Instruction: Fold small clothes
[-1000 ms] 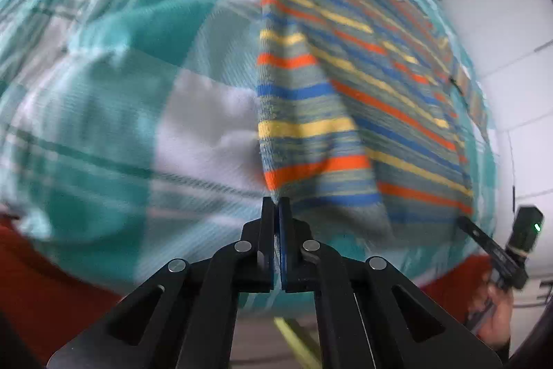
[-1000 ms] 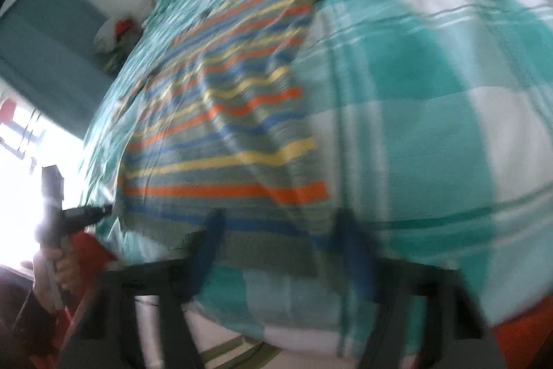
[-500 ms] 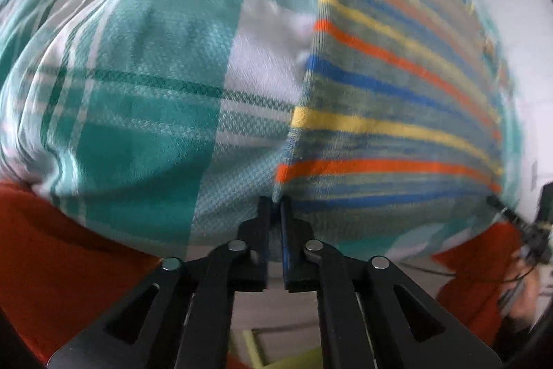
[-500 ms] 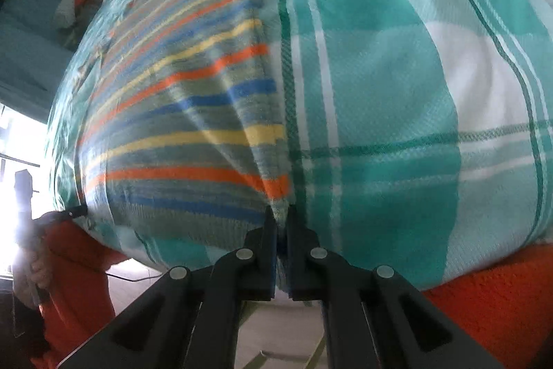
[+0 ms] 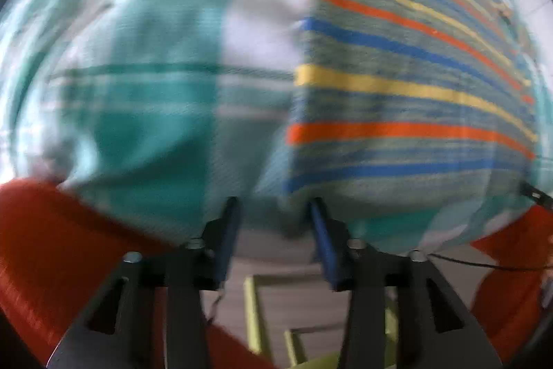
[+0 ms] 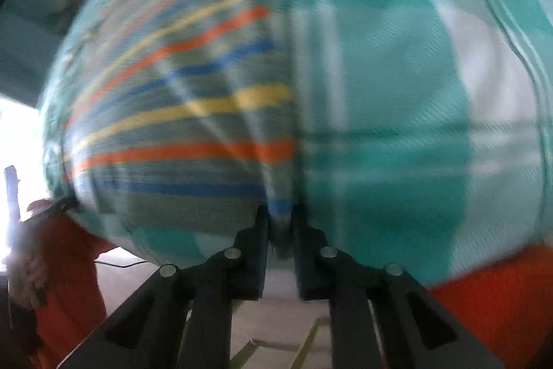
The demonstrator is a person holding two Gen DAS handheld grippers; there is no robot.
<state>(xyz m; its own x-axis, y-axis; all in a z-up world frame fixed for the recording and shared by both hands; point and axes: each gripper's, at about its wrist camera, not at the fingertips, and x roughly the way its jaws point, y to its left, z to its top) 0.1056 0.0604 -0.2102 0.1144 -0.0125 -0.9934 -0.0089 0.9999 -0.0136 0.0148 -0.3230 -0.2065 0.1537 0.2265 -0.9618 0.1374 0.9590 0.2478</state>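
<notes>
Lying just beyond the opening left tool (image 5: 273, 206): striped cloth (image 5: 397, 85).

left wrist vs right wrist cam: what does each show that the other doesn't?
Left wrist only: the left tool, jaws wide apart with nothing pinched between them; they have just been opening. Yellow-green bars show below on the floor.

Right wrist only: the right tool, jaws a narrow gap apart and just opening, with the cloth's near edge between them. At the far left, a hand grips a handle beside a bright window.

Both: the striped cloth lying on the teal checked sheet, and an orange blanket under it.
</notes>
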